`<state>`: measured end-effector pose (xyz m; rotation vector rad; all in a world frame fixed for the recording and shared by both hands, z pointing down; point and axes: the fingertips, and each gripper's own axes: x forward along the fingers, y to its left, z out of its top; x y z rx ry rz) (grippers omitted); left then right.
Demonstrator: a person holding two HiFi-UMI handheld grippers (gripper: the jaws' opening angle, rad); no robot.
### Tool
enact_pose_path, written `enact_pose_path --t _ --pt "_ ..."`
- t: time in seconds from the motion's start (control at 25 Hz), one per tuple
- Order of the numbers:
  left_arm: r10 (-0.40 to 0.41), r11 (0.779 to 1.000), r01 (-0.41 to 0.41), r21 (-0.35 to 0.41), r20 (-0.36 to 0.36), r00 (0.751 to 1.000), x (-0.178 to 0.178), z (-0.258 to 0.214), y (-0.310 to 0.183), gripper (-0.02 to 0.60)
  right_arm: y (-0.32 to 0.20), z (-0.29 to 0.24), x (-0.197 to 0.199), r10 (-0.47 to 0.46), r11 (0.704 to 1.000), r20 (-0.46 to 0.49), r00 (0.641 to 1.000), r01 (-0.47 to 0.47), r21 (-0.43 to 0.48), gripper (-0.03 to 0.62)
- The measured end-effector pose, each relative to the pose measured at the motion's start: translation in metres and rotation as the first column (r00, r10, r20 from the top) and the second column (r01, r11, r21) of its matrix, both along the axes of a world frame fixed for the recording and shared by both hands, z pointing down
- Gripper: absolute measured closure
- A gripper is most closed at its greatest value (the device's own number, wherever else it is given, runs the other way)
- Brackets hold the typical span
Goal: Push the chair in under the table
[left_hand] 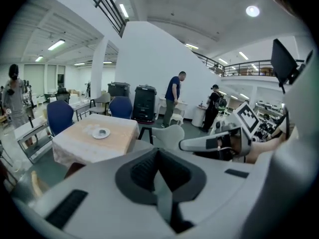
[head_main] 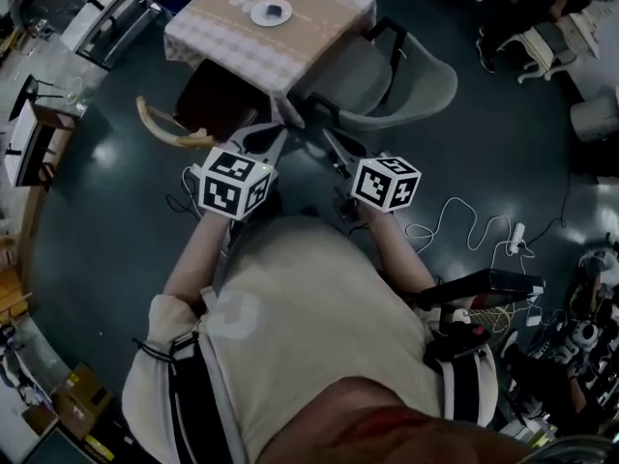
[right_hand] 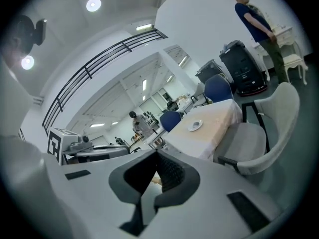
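A small table (head_main: 208, 37) under a beige checked cloth stands at the top of the head view, with a white plate (head_main: 271, 13) on it. The grey shell chair (head_main: 411, 90) stands at its right side, pulled out, its seat partly under the cloth edge. My left gripper (head_main: 278, 135) and right gripper (head_main: 327, 143) hang side by side in the air short of the chair, both shut and holding nothing. In the left gripper view the shut left gripper (left_hand: 158, 156) points at the table (left_hand: 75, 151) and chair (left_hand: 172, 133). The right gripper (right_hand: 157, 158) faces the chair (right_hand: 264, 133).
A brown chair with a curved wooden back (head_main: 179, 129) sits at the table's left side. Cables and a power strip (head_main: 513, 240) lie on the floor at the right. Blue chairs (left_hand: 60, 116), a black machine (left_hand: 144, 103) and standing people (left_hand: 173, 98) are beyond the table.
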<state>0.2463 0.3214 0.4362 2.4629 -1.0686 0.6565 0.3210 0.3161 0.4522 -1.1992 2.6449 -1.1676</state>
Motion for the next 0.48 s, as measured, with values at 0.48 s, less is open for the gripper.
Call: enact_pose_path --t 0.48 --pt "-0.292 0.956 0.292 -0.015 0.022 0.956 -0.115 0.006 0.045 0.574 0.031 0.000 -0.114 -0.274 0.961 0.074 0.959 0.277 -0.028 0.582"
